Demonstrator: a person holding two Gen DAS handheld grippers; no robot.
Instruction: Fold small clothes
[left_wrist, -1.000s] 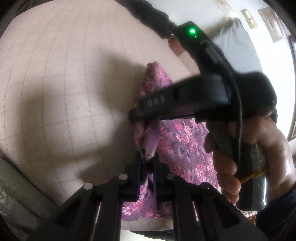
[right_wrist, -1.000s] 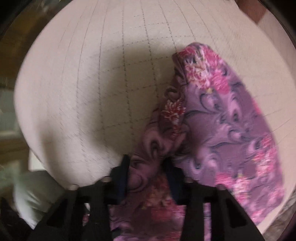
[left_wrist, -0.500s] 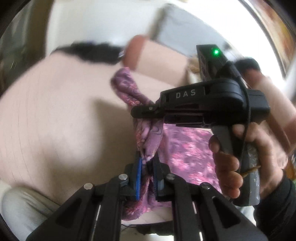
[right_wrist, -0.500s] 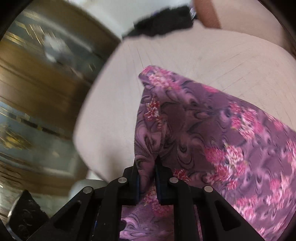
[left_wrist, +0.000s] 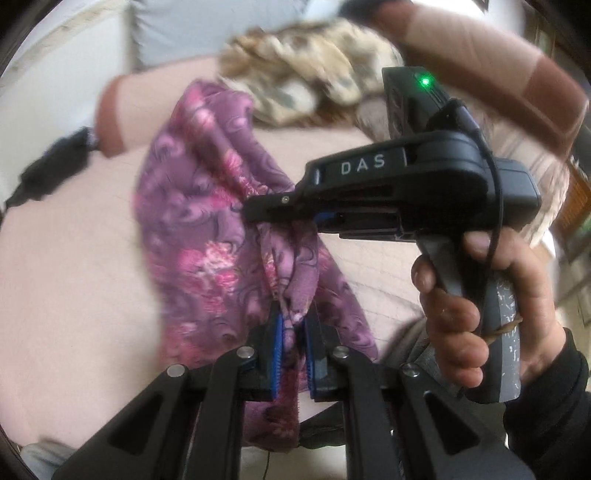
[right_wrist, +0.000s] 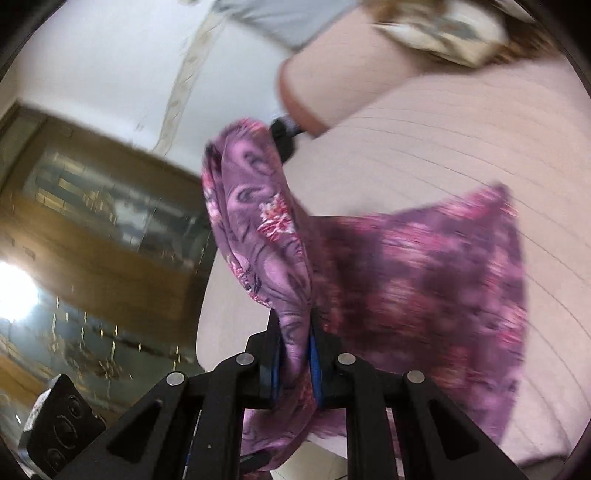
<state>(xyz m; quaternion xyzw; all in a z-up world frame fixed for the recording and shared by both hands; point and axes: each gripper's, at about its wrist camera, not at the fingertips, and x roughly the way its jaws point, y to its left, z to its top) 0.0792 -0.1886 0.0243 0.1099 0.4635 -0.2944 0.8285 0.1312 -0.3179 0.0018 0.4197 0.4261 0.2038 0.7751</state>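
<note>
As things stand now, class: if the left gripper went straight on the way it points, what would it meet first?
The left gripper, shut on the purple floral cloth, would probably meet the right gripper first; depth is unclear.

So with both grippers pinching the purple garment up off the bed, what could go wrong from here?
The purple floral garment hangs bunched and twisted between the left gripper and right gripper, so creases may be folded in. Each gripper pinches only a narrow gather, so the cloth could slip out. The patterned cloth pile lies close behind and might get snagged.
</note>
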